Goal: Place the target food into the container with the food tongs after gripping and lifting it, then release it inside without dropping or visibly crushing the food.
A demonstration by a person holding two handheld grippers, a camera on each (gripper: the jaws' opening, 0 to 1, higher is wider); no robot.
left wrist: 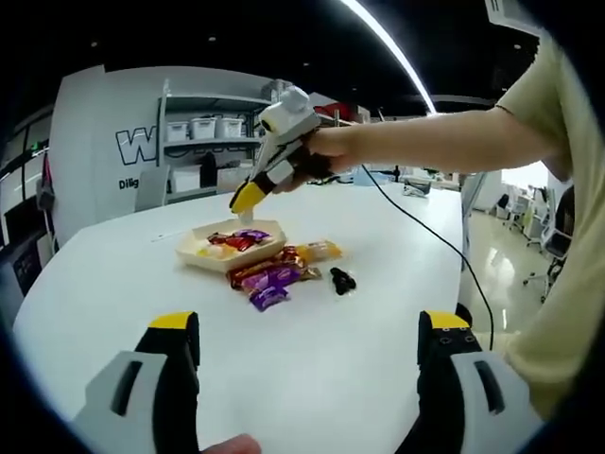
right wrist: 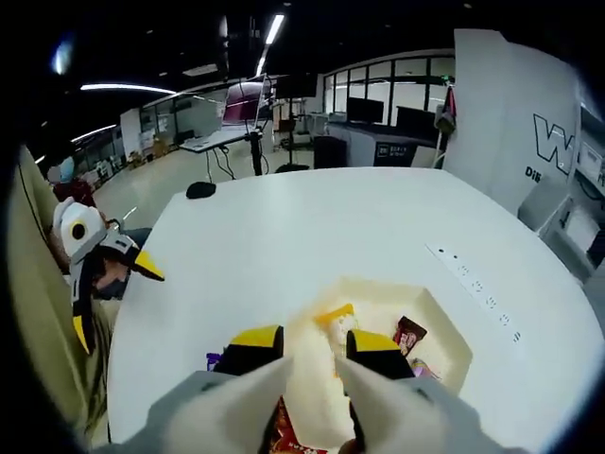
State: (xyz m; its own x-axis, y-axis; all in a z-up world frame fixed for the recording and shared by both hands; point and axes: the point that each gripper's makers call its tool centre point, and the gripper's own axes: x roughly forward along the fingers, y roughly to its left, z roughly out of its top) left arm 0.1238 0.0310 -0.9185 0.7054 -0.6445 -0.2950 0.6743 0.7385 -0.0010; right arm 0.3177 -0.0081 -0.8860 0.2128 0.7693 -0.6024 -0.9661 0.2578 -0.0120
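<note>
Here I hold the right gripper point(right wrist: 302, 342), jaws narrowly parted and empty, directly above the tray point(right wrist: 452, 333), wrapped snacks point(left wrist: 274, 274) spilling at its 5 o'clock edge, while my left gripper point(left wrist: 307, 340) waits wide open, well apart.

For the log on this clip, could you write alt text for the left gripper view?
The right tongs, held in a person's hand, hover over a shallow cream tray of wrapped snacks on a white table. More wrapped snacks and a small black object lie beside the tray. The left tongs stand open in the foreground, holding nothing.
</note>
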